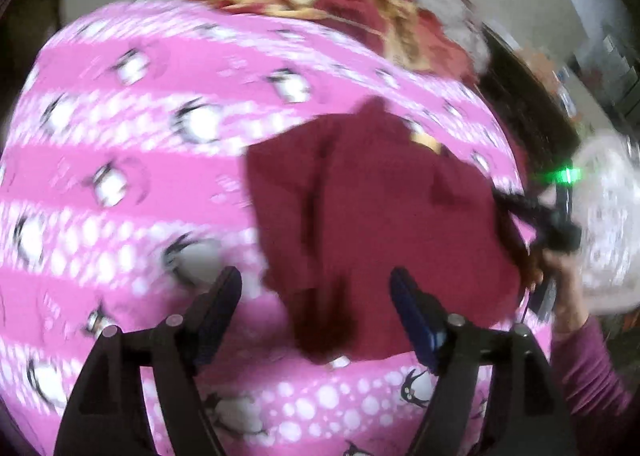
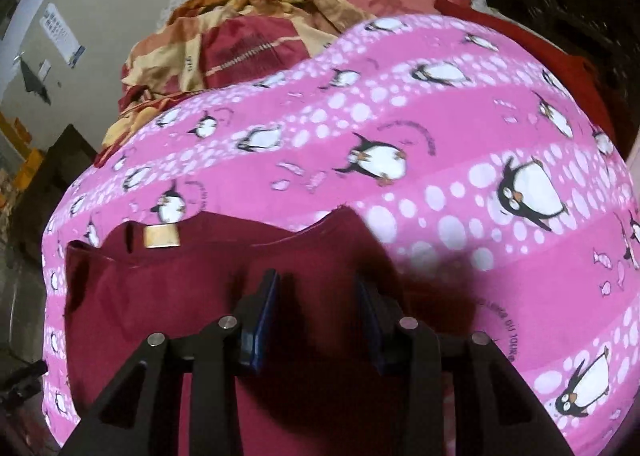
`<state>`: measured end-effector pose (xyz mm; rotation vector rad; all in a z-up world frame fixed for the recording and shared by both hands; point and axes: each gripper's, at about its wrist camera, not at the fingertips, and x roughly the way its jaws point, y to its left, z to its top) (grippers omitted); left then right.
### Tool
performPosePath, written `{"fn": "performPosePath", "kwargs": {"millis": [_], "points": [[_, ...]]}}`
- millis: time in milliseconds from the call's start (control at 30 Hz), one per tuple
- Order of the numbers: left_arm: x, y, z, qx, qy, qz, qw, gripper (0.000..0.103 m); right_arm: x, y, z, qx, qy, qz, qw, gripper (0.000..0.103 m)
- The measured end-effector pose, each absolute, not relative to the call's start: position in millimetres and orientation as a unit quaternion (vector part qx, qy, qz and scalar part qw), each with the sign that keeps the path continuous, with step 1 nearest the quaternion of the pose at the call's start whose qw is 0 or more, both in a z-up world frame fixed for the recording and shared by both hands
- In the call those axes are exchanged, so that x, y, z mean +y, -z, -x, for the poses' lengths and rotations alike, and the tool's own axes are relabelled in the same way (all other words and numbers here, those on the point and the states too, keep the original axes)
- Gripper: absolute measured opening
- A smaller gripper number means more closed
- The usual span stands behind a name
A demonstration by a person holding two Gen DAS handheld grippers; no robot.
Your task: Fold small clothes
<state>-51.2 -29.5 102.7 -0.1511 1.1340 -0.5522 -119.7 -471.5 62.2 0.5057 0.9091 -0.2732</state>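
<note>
A home bedroom: a pink penguin-print blanket (image 2: 400,128) is covering a bed, with patterned bedding (image 2: 224,44) lying heaped beyond the fingers.

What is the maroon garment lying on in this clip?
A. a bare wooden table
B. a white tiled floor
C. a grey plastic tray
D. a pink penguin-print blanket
D: the maroon garment rests directly on the pink penguin-print blanket, which surrounds it in both wrist views.

Left wrist view heavily motion-blurred: penguin sheet (image 1: 120,176) print smeared, maroon garment (image 1: 360,216) folds unclear. Right gripper (image 1: 556,232) at the far right is a blur, jaws unreadable. Right wrist view: garment's near part hidden under gripper arms, gold label (image 2: 160,236) text illegible.
</note>
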Motion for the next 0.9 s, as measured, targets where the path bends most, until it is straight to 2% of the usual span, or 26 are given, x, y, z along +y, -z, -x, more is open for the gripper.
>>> {"fn": "performPosePath", "kwargs": {"millis": [133,300,467,667,733,900], "points": [[-27,-105,38,0.526,0.245,0.097,0.809,0.076,-470,-70,129,0.413,0.131,-0.248,0.867,0.042],[-87,-110,20,0.497,0.264,0.066,0.824,0.076,-455,-76,128,0.410,0.115,-0.241,0.872,0.042],[-130,-85,-31,0.489,0.201,0.043,0.848,0.076,-452,-67,115,0.425,0.117,-0.220,0.870,0.042],[-125,-37,-74,0.529,0.130,0.038,0.838,0.077,-471,-41,94,0.451,0.142,-0.235,0.849,0.042],[-125,-36,-72,0.520,0.126,0.027,0.845,0.084,-470,-38,90,0.456,0.146,-0.228,0.848,0.042],[-119,-44,-62,0.515,0.132,0.034,0.846,0.084,-459,-63,105,0.441,0.151,-0.212,0.859,0.042]]}}
